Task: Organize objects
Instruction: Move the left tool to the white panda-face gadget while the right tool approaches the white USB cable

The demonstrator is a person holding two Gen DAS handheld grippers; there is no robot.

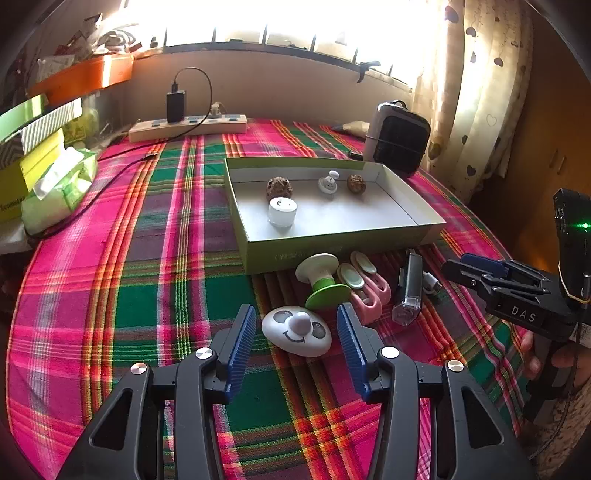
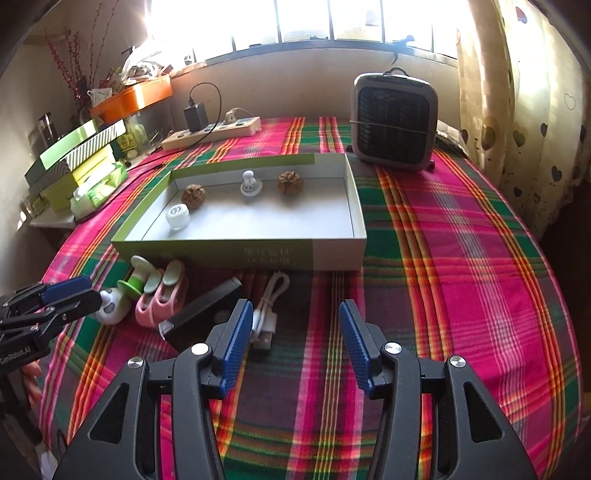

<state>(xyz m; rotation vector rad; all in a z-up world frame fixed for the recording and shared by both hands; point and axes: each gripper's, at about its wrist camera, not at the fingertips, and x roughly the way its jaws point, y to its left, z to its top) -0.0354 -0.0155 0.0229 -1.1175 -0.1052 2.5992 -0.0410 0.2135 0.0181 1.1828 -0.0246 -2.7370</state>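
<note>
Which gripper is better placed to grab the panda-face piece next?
Left. The left gripper is open with the panda piece between its pads; the right gripper faces bare cloth beside the cable.

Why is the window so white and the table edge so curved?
Left wrist view: sunlight through the window washes it out to pure white. Right wrist view: the fisheye lens bows the tablecloth edges and darkens the corners.
</note>
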